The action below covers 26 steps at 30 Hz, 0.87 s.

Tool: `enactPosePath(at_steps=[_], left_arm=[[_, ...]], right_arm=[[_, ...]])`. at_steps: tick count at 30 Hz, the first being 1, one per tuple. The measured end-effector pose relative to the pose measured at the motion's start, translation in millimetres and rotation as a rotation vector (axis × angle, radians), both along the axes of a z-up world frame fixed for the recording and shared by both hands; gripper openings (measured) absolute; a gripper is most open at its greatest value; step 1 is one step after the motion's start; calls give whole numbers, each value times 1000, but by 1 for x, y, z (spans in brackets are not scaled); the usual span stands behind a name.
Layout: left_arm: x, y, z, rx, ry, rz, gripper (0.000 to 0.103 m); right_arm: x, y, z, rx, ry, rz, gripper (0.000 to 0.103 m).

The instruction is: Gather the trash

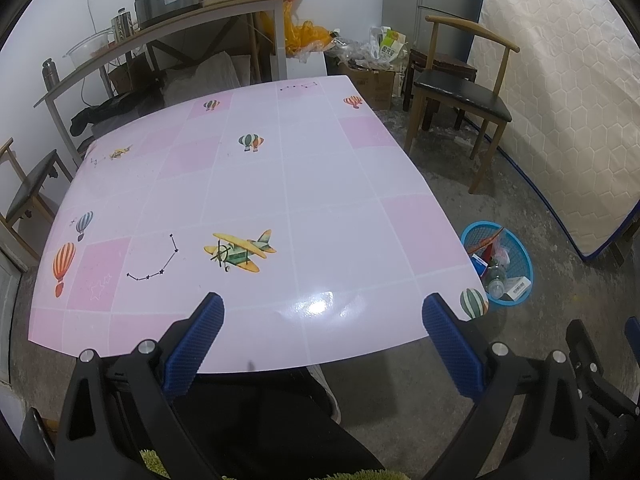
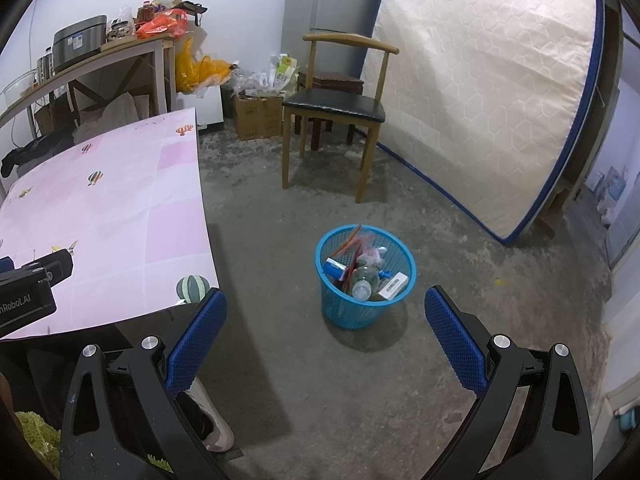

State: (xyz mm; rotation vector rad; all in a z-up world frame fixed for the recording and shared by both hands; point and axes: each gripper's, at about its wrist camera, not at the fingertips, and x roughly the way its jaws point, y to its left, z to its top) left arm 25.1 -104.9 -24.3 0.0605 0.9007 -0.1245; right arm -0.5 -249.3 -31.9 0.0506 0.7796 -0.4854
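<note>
A blue mesh waste basket (image 2: 365, 278) stands on the concrete floor right of the table; it also shows in the left wrist view (image 1: 500, 266). It holds a clear plastic bottle (image 2: 363, 282), a white box (image 2: 394, 285), a blue-and-white carton (image 2: 334, 269) and red wrappers. My left gripper (image 1: 323, 312) is open and empty above the near edge of the pink table (image 1: 248, 184). My right gripper (image 2: 326, 306) is open and empty above the floor, with the basket just beyond its fingertips. The left gripper's body (image 2: 28, 284) shows at the left of the right wrist view.
A wooden chair with a black seat (image 2: 334, 108) stands behind the basket. A mattress (image 2: 480, 92) leans on the right wall. A shelf table (image 1: 160, 28) with a cooker and bags lines the back wall. Cardboard boxes (image 2: 256, 114) and bags sit in the corner. My shoe (image 2: 216, 424) is below.
</note>
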Motion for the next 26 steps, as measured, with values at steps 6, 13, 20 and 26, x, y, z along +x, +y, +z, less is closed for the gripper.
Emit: enactPosePath(at_steps=[6,13,20,26], left_arm=[[0,0,0,0,1,1,97],[0,0,0,0,0,0,97],[-1,0,-1,1,4,-4,97],[-1,1,-2,1,6,-5,97]], right_arm=[[-2,2,-2,4,1,0,95],[-2,2,-2,4,1,0,95],[-2,2,-2,4,1,0,95],[-3,1,-4,3,-1,-5,95]])
